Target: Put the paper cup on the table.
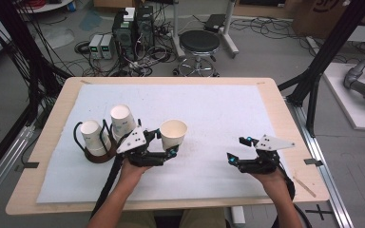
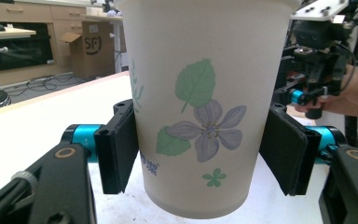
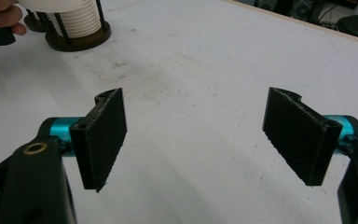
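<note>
High view first: the left gripper (image 1: 170, 151) has a paper cup (image 1: 173, 134) clamped between its jaws, upright, mouth open to the ceiling, just right of the dark wire cup holder (image 1: 96, 153) that carries two more white cups (image 1: 108, 128). Left gripper view confirms the hold: both black pads press the flowered wall of the cup (image 2: 200, 107) low on its body, and its base hangs clear of the white table cover (image 2: 37, 121), so it looks lifted, not standing. Over on the other side, the right gripper (image 1: 235, 151) hovers well apart from the cup with jaws spread wide and nothing between them; in the right gripper view only bare white mat (image 3: 205, 70) lies past the pads (image 3: 103, 137). The holder base (image 3: 77, 39) sits far off at the top left there. By my reading, one cup is out of the holder and in hand, and placing it is what remains; whether the two cups left are single or stacked is hard to tell from above, though the ribbed rims in the right gripper view suggest a stack.
</note>
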Demonstrator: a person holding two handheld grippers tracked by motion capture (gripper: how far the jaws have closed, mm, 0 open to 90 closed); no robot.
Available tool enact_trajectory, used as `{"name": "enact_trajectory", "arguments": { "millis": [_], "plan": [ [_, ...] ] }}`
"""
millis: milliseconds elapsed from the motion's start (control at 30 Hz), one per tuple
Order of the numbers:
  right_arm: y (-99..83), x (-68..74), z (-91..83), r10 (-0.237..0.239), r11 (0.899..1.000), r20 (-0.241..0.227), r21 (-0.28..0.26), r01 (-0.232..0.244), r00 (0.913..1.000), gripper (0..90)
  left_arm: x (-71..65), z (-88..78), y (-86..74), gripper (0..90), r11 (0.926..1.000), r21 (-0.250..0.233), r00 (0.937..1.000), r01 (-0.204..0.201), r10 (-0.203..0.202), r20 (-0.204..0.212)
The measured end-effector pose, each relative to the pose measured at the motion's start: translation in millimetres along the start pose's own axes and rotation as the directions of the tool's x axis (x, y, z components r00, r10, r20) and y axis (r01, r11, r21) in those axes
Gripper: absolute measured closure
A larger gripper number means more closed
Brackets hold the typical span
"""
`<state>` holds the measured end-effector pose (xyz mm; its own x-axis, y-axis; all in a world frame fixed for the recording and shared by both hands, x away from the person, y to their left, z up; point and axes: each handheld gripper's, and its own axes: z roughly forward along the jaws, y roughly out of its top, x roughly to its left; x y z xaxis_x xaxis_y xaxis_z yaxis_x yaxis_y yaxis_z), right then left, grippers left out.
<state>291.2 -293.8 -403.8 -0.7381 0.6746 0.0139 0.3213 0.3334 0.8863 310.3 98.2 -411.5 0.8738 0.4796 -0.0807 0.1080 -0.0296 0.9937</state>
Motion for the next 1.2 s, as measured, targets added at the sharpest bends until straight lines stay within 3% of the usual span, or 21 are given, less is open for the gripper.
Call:
{"name": "enact_trajectory", "arguments": {
  "millis": [400,633,800,1033,1200],
  "plan": [
    [-4.6,-1.1,-10.9,0.010,0.999,0.009,-0.035,-0.010,0.9999,22.3,9.3,29.5,-11.7,32.8,0.9985,0.013,0.9950,0.053,-0.052,-0.085],
    [-5.3,-2.1,-13.5,0.010,0.999,0.009,-0.040,-0.010,0.9999,22.2,17.4,45.2,-22.7,33.6,0.9952,0.050,0.9886,0.084,-0.077,-0.129],
    [-5.8,-2.4,-12.7,0.010,0.999,0.002,-0.034,-0.010,0.9999,22.3,19.2,56.2,-29.6,33.7,0.9914,0.090,0.9878,0.095,-0.083,-0.132],
    [-6.2,-2.8,-12.8,0.015,0.999,-0.001,-0.031,-0.015,0.9999,22.3,15.3,72.5,-34.2,33.7,0.9824,0.167,0.9841,0.084,-0.055,-0.169],
    [-5.5,-2.2,-12.2,0.013,0.999,-0.006,-0.031,-0.014,0.9999,22.3,14.1,83.6,-32.4,33.7,0.9591,0.270,0.9784,0.084,-0.028,-0.205]
  ]
}}
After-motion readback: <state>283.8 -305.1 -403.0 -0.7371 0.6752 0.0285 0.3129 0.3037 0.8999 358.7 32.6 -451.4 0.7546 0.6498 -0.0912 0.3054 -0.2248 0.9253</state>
